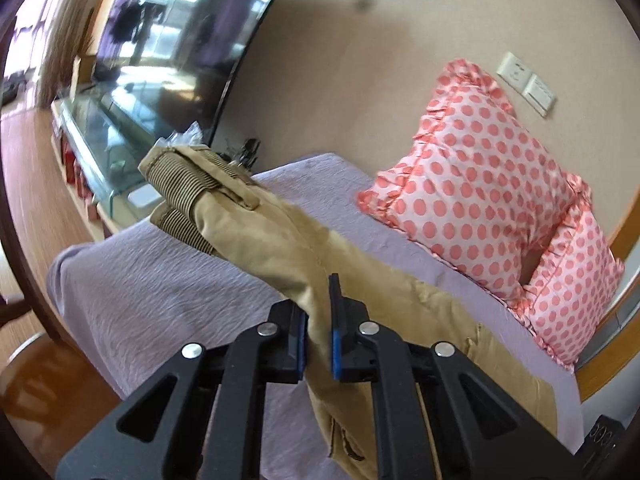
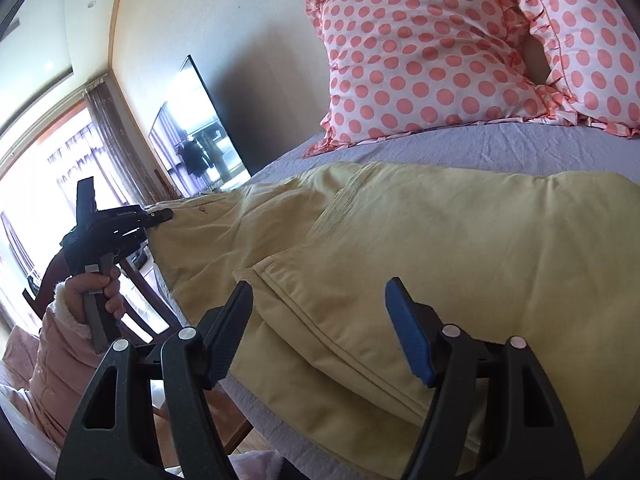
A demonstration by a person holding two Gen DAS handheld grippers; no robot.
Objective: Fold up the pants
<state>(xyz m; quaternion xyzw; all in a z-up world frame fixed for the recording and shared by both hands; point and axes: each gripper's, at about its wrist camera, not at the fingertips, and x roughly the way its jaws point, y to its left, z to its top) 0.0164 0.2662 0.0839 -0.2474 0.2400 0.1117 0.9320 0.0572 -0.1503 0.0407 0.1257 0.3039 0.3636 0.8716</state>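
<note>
Spread on the lavender bed (image 2: 520, 148), khaki pants (image 2: 400, 240) are clamped by the left hand-held gripper (image 1: 318, 336); the right hand-held gripper (image 2: 320, 332) is held wide open, empty, above them.

Pillows (image 2: 424, 60): leaned on the wall at the bed's (image 2: 520, 146) head.
Television (image 1: 176, 40): stood left of the bed.

My view: beige wall (image 1: 340, 60) with sockets (image 1: 526, 82), big TV (image 2: 196, 128) reflecting bright windows, curtained window (image 2: 52, 160) glaring, wood floor (image 1: 36, 184), lavender bed sheet (image 2: 500, 144), two polka-dot pillows (image 2: 420, 60)
</note>
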